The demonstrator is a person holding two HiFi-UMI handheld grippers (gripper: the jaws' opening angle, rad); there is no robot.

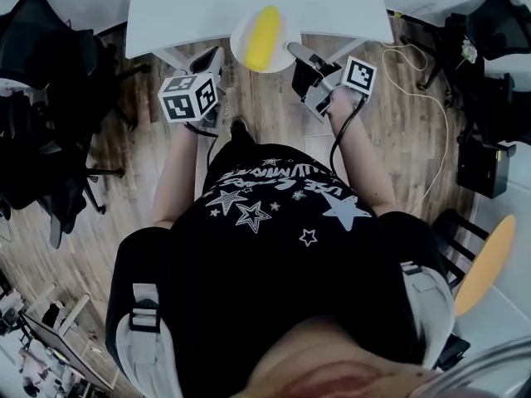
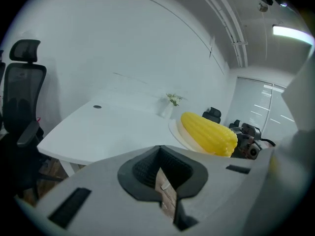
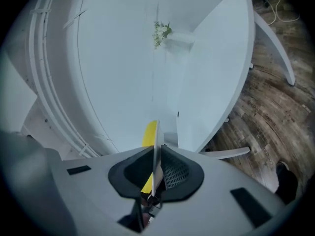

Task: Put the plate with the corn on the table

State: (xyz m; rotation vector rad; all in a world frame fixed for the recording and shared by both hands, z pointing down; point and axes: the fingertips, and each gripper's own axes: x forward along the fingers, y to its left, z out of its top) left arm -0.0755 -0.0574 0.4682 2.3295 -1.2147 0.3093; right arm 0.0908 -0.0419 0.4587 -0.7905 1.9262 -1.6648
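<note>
Fingers (image 3: pixel 173 173) of right gripper (image 3: pixel 155 166) clamped on plate (image 1: pixel 241 46) rim; left gripper (image 2: pixel 160 167) closed, empty. Plate with corn (image 1: pixel 264 36) top centre, at bench (image 1: pixel 182 11) edge. Carry step, I'd say. Next: level over bench, lower, release.

White worktop (image 1: pixel 332 7) at top centre of head view. On it, only a small plant pot (image 2: pixel 170 104) at the far edge and a dark round spot (image 2: pixel 97 106). Wood floor (image 1: pixel 249 98) below.
</note>
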